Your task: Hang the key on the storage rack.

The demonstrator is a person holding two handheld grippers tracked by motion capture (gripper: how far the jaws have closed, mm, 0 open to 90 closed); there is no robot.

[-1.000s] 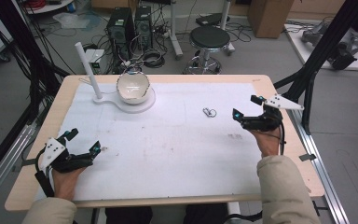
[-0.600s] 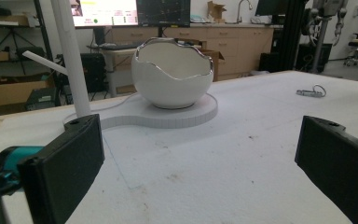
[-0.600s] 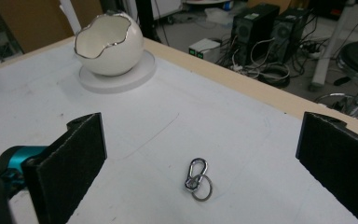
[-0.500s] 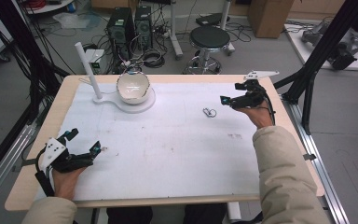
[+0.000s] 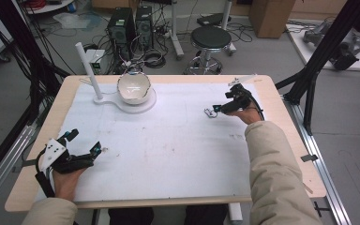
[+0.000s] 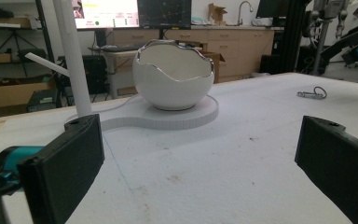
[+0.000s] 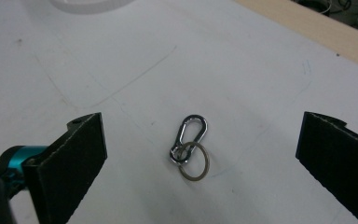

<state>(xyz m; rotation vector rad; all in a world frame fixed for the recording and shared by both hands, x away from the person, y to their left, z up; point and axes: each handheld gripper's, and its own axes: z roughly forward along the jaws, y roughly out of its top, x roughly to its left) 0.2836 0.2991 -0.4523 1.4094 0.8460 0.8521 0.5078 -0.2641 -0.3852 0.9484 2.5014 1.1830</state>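
Right tongs (image 7: 200,154) gaping wide above carabiner keyring (image 7: 189,145), untouched, near counter's (image 5: 262,84) far right corner. Left tongs (image 6: 200,163) equally open, tips cropped.

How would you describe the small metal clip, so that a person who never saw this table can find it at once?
Start at the white mat on the wooden table, then go to its far right part, just in front of the open right gripper. There lies a small silver clip joined to a thin key ring. It is the one shiny metal piece lying flat on the mat.
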